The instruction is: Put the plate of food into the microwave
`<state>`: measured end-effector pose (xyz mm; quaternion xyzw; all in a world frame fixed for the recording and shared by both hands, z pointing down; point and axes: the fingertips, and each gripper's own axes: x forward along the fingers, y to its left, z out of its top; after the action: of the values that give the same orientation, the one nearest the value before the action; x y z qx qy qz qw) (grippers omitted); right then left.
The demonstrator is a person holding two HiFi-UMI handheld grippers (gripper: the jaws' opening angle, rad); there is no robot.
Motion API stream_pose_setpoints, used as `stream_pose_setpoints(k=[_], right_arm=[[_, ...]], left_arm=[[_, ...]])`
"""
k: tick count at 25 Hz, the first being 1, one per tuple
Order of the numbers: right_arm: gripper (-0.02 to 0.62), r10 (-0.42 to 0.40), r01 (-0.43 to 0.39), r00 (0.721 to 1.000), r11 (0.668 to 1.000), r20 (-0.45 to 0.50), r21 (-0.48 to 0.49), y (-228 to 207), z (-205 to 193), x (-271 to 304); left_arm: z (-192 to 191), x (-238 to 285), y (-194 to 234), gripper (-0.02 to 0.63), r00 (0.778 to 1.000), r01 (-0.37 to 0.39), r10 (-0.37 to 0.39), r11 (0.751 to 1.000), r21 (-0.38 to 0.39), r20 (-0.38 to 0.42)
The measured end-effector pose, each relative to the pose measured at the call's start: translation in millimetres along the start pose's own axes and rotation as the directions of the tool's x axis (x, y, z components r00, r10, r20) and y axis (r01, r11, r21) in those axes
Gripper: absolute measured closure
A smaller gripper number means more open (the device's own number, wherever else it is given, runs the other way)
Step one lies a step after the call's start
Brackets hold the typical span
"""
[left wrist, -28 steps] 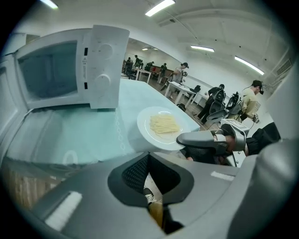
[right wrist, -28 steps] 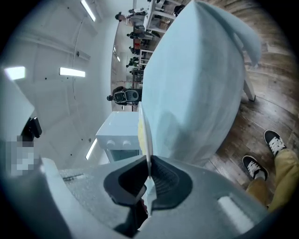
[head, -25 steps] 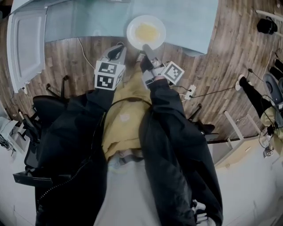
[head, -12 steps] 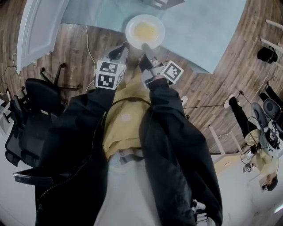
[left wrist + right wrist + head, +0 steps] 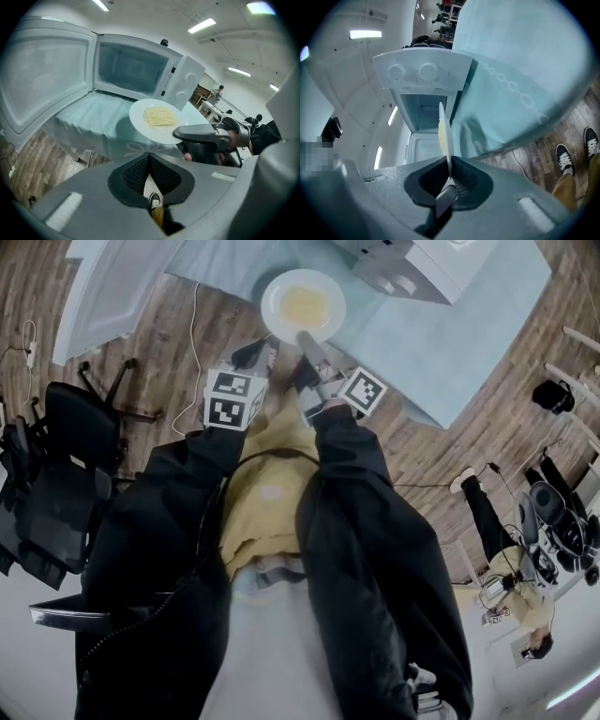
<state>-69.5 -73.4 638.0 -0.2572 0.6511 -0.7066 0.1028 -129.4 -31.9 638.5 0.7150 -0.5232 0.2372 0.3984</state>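
A white plate (image 5: 303, 304) of yellow noodles (image 5: 306, 304) hangs in the air over the edge of the blue-clothed table (image 5: 450, 352). My right gripper (image 5: 309, 341) is shut on its near rim; in the right gripper view the plate (image 5: 446, 136) stands edge-on between the jaws (image 5: 449, 176). The white microwave (image 5: 412, 263) sits on the table at the top right. Its door (image 5: 42, 89) is swung open to the left and the cavity (image 5: 129, 68) is bare. My left gripper (image 5: 260, 354) hovers just left of the plate (image 5: 157, 119), shut with nothing in it (image 5: 150, 161).
A black office chair (image 5: 56, 465) stands at the left on the wood floor, with cables (image 5: 192, 334) near it. A white flat panel (image 5: 103, 287) lies at the top left. Another person (image 5: 511, 563) sits at the lower right.
Both grippers and the plate have swung sideways together. The microwave has come into the head view at the top right, and the white panel has slid up and left. The grip is unchanged.
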Motion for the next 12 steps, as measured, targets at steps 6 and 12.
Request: stream_pose_setpoints(k=[6,12], right_arm=[[0.584,0.005,-0.006,0.999,1.0,-0.045,-0.009,14,-4,37],[0.584,0.018,-0.021,0.997,0.999,-0.075,-0.035,29,8,78]], left_arm=[[6,-7,32,0.611,0.999,-0.031,0.032,0.998,-0.063,0.019],[29,-5,59,0.611,0.998,-0.046,0.05,0.994,-0.101,0.042]])
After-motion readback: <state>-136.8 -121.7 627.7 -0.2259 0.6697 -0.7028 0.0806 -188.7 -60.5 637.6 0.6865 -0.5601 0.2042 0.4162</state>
